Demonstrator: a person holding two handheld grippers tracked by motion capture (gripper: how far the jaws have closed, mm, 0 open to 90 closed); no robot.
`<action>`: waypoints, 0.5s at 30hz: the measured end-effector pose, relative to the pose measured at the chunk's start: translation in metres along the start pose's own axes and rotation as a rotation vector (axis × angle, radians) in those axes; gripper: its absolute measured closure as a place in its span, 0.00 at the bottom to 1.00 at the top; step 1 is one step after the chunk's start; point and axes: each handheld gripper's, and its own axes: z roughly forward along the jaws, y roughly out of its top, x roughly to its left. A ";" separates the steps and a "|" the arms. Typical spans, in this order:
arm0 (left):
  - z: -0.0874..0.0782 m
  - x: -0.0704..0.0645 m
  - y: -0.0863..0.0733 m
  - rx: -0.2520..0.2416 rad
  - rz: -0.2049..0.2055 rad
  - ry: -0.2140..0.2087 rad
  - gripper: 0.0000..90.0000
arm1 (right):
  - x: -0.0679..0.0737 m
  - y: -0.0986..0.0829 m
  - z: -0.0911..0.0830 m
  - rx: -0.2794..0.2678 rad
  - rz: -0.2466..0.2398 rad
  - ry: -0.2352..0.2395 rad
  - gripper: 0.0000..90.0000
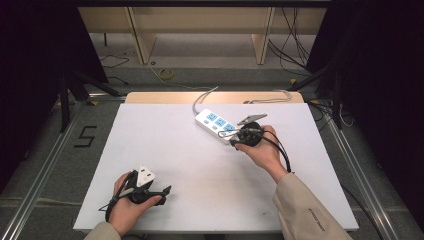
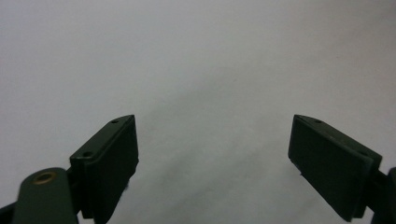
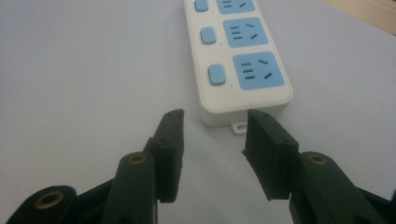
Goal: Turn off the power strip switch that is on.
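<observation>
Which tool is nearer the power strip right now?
Right. The right tool sits open at the power strip near end; the left tool is far off by the table's near edge.

A single black numeral "5" (image 1: 85, 136) stands on the grey floor at about nine o'clock from the white rectangular table top (image 1: 165, 150), just past its left edge. A small line of print on the beige fabric sleeve (image 1: 312, 212), at five o'clock, is too tiny to read.
</observation>
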 end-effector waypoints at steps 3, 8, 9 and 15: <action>-0.001 0.001 -0.001 0.000 -0.004 0.003 0.17 | 0.001 -0.014 -0.011 -0.024 -0.001 0.018 0.60; -0.001 0.001 -0.001 0.002 -0.002 0.005 0.17 | 0.004 -0.045 -0.031 -0.066 0.010 0.053 0.56; -0.001 0.001 -0.001 0.002 -0.002 0.005 0.17 | 0.005 -0.053 -0.035 -0.075 0.013 0.060 0.55; 0.000 0.001 -0.002 0.004 -0.009 0.005 0.17 | 0.013 -0.099 -0.063 -0.139 0.015 0.081 0.53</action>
